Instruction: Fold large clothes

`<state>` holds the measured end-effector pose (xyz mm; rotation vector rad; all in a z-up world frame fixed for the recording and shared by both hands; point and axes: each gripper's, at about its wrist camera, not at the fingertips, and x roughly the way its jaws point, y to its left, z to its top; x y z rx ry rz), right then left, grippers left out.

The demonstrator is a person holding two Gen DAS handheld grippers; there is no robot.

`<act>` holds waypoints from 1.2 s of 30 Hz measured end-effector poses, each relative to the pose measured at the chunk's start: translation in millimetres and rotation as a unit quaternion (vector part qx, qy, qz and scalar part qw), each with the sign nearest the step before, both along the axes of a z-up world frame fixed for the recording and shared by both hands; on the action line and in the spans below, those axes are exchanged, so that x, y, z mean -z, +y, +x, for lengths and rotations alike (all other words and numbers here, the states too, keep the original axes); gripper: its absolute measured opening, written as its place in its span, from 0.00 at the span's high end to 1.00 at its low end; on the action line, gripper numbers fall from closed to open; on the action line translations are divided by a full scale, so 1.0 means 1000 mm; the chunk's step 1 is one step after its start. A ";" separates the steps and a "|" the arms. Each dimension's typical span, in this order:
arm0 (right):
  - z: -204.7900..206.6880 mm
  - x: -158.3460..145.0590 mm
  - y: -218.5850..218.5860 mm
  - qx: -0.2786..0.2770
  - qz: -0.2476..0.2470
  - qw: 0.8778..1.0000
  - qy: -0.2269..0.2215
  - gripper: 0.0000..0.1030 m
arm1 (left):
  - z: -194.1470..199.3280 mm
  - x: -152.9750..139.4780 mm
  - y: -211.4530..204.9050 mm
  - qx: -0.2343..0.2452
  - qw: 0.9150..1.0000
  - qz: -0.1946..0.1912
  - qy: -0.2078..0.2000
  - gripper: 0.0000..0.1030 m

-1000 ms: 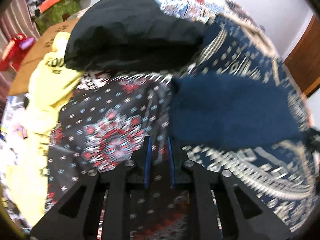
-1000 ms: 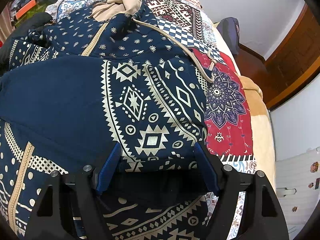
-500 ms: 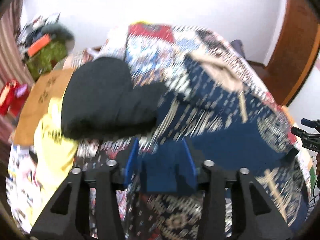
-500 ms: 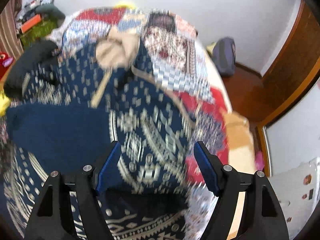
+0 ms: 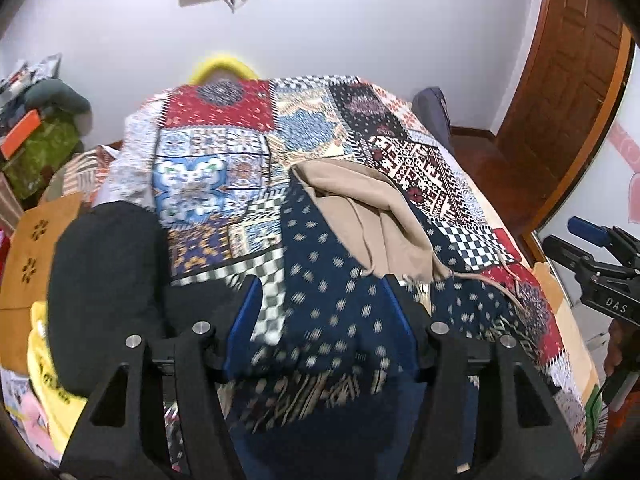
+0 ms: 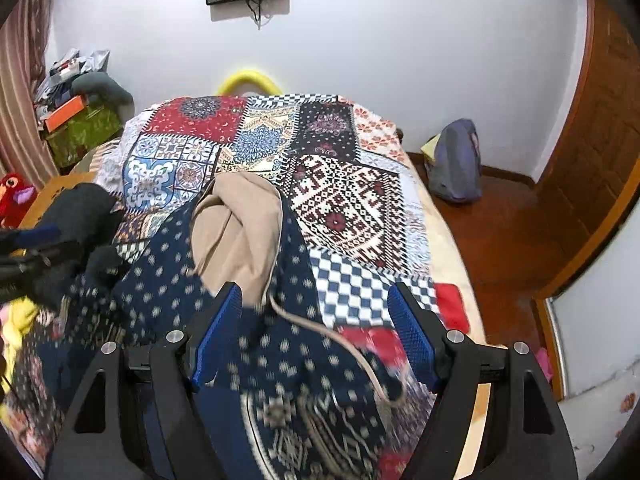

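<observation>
A navy patterned hoodie with a beige-lined hood lies spread on the patchwork quilt of a bed. My left gripper hovers above its dotted upper part, jaws opening, no cloth pinched between the blue pads. In the right wrist view the same hoodie, its hood and a beige drawstring lie below my right gripper, which stands wide open and holds nothing. Each gripper shows at the edge of the other's view: the right gripper, the left gripper.
A black garment and a yellow garment are heaped at the bed's left by a cardboard box. A backpack sits on the wooden floor to the right, near a brown door. Clutter lines the left wall.
Both grippers have lifted away from the hoodie and tilted up, so the wall now shows. The left jaws went from nearly shut to wide apart. The right jaws kept their width.
</observation>
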<state>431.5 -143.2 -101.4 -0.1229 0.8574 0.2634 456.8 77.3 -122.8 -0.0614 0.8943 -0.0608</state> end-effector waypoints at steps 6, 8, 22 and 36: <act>0.057 0.044 0.017 0.005 0.020 0.997 0.071 0.30 | 0.062 0.037 -0.003 -0.002 0.998 -0.031 0.047 0.42; 0.074 0.063 0.023 0.006 0.016 0.995 0.094 0.30 | 0.080 0.052 -0.001 -0.011 0.997 -0.037 0.062 0.42; 0.137 0.134 0.027 0.061 0.059 0.982 0.168 0.36 | 0.146 0.122 0.025 -0.066 0.988 -0.078 0.120 0.50; 0.070 0.058 0.025 0.014 0.062 0.993 0.096 0.92 | 0.102 0.064 -0.001 -0.018 0.996 -0.053 0.076 0.91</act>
